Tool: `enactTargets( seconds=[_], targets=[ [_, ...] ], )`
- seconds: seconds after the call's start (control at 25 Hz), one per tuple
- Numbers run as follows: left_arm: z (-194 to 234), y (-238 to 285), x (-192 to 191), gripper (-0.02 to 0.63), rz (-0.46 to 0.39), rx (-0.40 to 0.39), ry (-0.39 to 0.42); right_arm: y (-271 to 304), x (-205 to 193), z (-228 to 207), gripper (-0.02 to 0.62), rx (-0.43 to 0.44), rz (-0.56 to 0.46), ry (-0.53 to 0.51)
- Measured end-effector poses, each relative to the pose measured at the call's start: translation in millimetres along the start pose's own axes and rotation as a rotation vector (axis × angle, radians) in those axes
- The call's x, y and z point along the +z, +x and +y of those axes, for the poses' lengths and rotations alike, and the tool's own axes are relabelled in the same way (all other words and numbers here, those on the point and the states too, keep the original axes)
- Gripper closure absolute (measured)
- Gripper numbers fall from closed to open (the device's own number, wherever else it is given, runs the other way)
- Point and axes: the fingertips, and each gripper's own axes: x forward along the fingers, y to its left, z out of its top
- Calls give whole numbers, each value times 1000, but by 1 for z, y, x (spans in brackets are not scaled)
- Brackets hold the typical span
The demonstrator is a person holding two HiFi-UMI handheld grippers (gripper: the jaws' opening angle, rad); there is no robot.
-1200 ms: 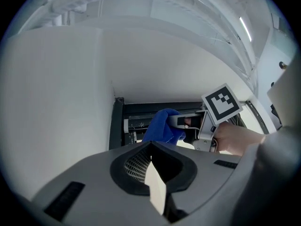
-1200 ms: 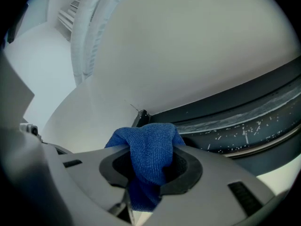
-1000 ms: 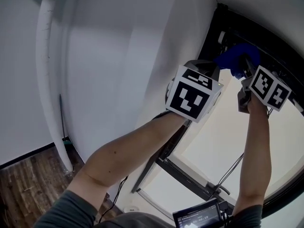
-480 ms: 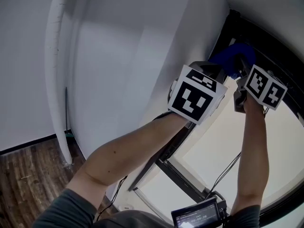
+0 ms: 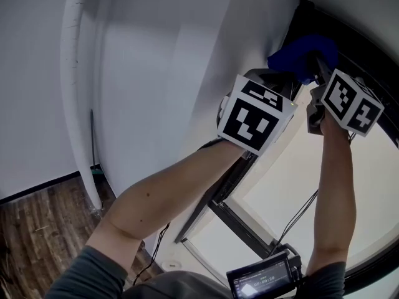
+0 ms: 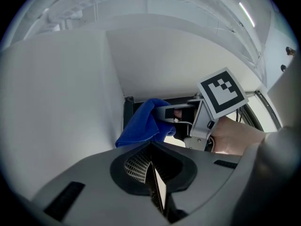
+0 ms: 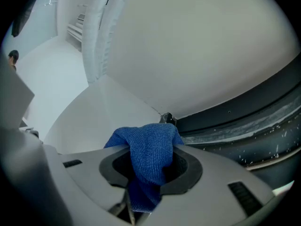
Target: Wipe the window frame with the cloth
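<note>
Head view: your right tool (image 5: 317,67) is up in the upper right of the frame, clamped on a blue microfibre cloth (image 5: 302,52). The cloth is bunched at the tool's tip, right where the white wall (image 5: 162,73) meets the black window frame (image 5: 368,55). Can't tell if cloth and frame actually touch.

Right gripper view: cloth fills the centre bottom, a fold pinched btwn the jaws w/ the rest draped over the front. Its top edge sits just below the frame's corner, and the dark frame band curves off to the right of the frame.

Your left tool (image 6: 156,187) has its jaws fully together w/ nothing btwn them. In the left gripper view it looks up at the cloth and the right tool, both mid-frame. In the head view it sits centre frame, just left of the right tool and below the cloth, near but apart from it.

Both your forearms reach up from the bottom edge. A white pipe (image 5: 75,104) runs down the left side to the dark wood floor (image 5: 37,229) at lower left. A small lit screen (image 5: 259,282) shows at the bottom edge, centre-right.
</note>
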Motion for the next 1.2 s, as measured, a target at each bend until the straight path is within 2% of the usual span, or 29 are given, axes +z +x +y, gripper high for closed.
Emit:
enactTargets(
  seconds=[0.36, 0.68, 1.2],
  targets=[
    [3, -7, -44, 597, 79, 36, -25, -3, -61, 4, 469, 36, 70, 80],
    [-9, -26, -97, 597, 176, 47, -50, -23, -135, 19, 469, 73, 166, 187],
    [-21, -51, -172, 597, 276, 53, -91, -54, -218, 38, 469, 112, 249, 252]
  ],
)
